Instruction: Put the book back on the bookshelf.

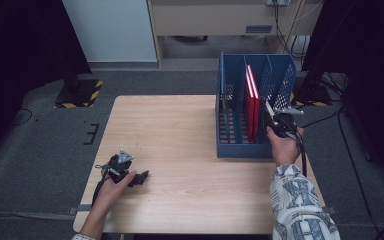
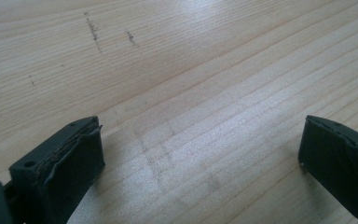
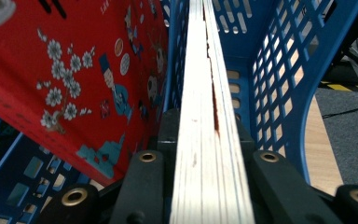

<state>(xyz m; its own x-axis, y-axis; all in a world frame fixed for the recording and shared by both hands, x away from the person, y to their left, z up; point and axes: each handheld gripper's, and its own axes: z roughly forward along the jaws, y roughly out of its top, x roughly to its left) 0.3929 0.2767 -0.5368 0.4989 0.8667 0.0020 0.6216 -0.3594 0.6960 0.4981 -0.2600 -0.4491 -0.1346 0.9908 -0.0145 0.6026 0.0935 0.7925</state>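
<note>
the blue slotted file rack (image 1: 240,145) stands at the table's (image 1: 180,200) far right edge, with wide bare wood left of it. the right gripper (image 1: 276,120) reaches in at the rack's near right corner, its jaws clamped on a thin book (image 3: 209,154) held edge-on, the pale page block pinched between them. the right gripper view shows a red book (image 3: 74,70) with white blossoms and small figures leaning just beside it, which from above reads as plain red covers. the left gripper (image 2: 200,158) rests low over pale grained wood near the front left, jaws wide apart, nothing between them
</note>
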